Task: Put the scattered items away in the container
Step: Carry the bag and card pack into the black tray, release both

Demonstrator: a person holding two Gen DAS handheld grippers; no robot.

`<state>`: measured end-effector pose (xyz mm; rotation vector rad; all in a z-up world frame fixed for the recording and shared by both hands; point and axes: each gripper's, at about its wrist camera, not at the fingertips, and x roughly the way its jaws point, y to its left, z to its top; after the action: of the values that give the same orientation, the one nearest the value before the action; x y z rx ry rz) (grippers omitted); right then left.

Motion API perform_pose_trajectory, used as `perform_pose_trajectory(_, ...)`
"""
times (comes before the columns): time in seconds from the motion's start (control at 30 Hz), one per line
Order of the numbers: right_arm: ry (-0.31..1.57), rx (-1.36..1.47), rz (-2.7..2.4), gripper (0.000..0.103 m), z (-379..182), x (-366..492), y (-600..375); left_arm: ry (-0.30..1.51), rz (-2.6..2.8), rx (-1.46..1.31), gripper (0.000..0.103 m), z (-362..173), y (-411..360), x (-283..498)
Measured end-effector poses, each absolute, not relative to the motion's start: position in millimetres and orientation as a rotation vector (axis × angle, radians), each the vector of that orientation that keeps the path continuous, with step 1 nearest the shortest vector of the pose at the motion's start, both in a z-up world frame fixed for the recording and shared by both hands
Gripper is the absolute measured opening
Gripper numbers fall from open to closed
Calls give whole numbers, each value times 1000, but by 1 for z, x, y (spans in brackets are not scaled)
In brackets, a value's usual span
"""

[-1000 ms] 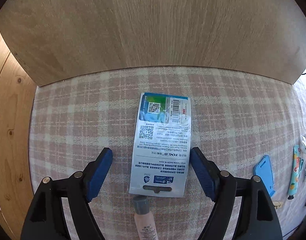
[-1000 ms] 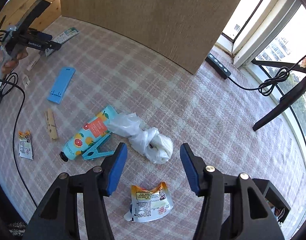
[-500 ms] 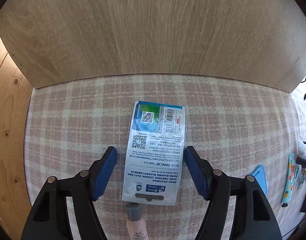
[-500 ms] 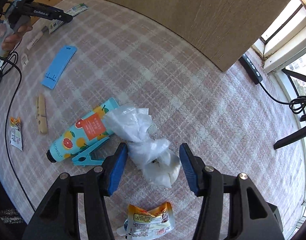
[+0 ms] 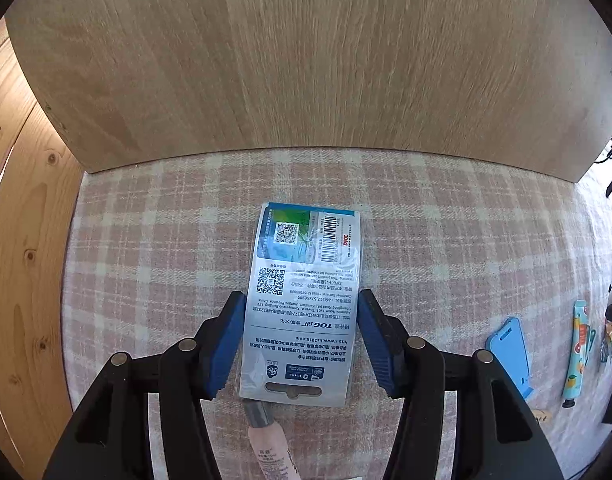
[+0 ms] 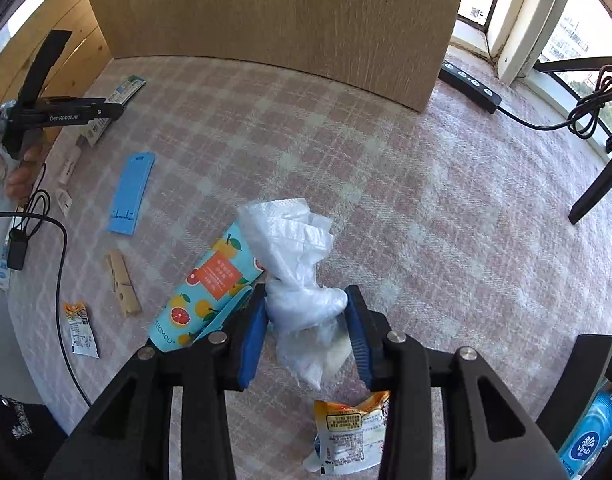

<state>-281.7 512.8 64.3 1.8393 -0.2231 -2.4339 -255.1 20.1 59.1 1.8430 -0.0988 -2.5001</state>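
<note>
Both pickups are happening at once here. On the left, the left hand-held gripper point(image 5: 297, 338) points steeply down over the flat packet point(image 5: 301, 304) lying on the plaid surface point(image 5: 145, 240) near the wooden board point(image 5: 306, 60); its jaws are closing with the packet between them, and the pads look just at the packet's edges, not clearly pressing yet. A pink tube point(image 5: 269, 444) lies touching the packet's near end, so the pinch could drag it along. On the right, the right hand-held gripper point(image 6: 303, 332) is closing around the crumpled white bag point(image 6: 301, 280), pads about touching its narrow waist. The bag lies against the fruit-print tube point(image 6: 205, 292) and a blue clip point(image 6: 225, 312), so I'd guess the lift needs to go straight up to leave those behind. Also scattered around: a blue stand point(image 6: 131, 192), a wooden peg point(image 6: 121, 282), a small sachet point(image 6: 81, 330) and an orange pouch point(image 6: 350, 436). I can't see any container in either view, so where these go next is anyone's guess.
</note>
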Motion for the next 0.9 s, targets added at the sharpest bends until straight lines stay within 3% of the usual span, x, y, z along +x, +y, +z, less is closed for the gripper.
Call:
perform_pose_trajectory(0.33, -524, 1754, -2600, 37, 108, -247, 561, -95, -2638, 1755, 54, 129, 101, -263)
perform_pose_trajectory(0.63, -798, 1742, -2768, 37, 145, -163, 603, -215, -2876, 1794, 54, 184, 272, -263)
perform_pose_trajectory(0.77, -884, 1761, -2864, 37, 159, -109, 643, -287, -2988, 1844, 54, 188, 345, -219)
perform_pose_trajectory(0.9, -1009, 1776, -2930, 37, 166, -54, 687, -385, -3098, 1909, 54, 178, 359, -138)
